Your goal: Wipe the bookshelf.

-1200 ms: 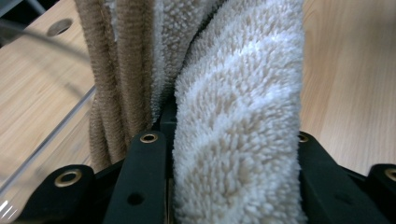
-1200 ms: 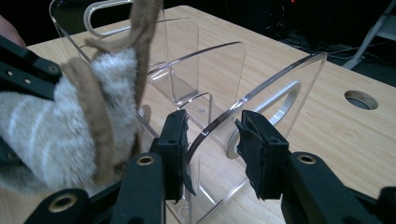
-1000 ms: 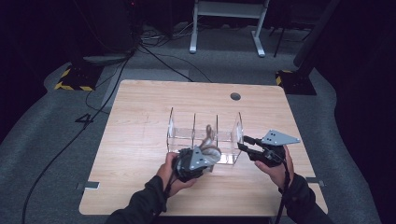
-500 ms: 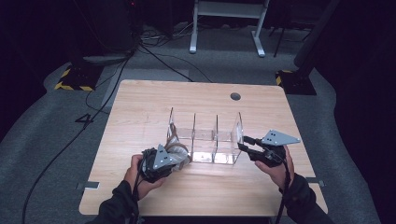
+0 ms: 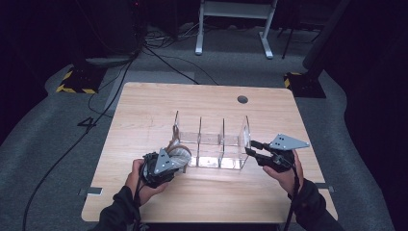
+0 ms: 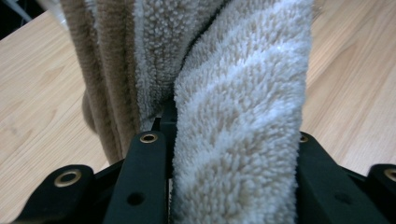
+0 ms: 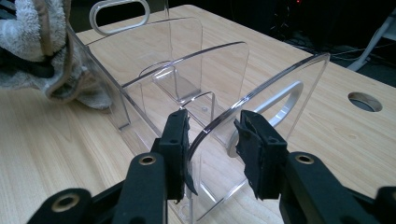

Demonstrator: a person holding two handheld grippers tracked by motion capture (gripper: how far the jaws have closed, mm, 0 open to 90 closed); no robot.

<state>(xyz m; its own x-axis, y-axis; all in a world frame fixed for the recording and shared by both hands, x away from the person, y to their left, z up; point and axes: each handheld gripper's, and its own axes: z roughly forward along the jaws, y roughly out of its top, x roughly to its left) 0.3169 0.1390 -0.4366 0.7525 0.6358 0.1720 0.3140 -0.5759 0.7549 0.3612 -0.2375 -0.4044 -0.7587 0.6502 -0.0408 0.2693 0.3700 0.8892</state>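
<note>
Pinching fluffy beige-and-white towel (image 6: pixel 233 116), left gripper (image 5: pixel 166 162), right gripper (image 7: pixel 212 140) fingers spread astride clear acrylic organizer (image 7: pixel 261 88) end wall.

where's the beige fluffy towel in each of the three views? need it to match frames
High view: the towel is lower centre-left, at the left gripper, against the left end of the clear acrylic organizer.
Left gripper view: towel hangs close up between the black jaws, covering most of the frame.
Right gripper view: towel sits top left, beyond the organizer's far end.
Shared landmark: the light wooden table.
</note>
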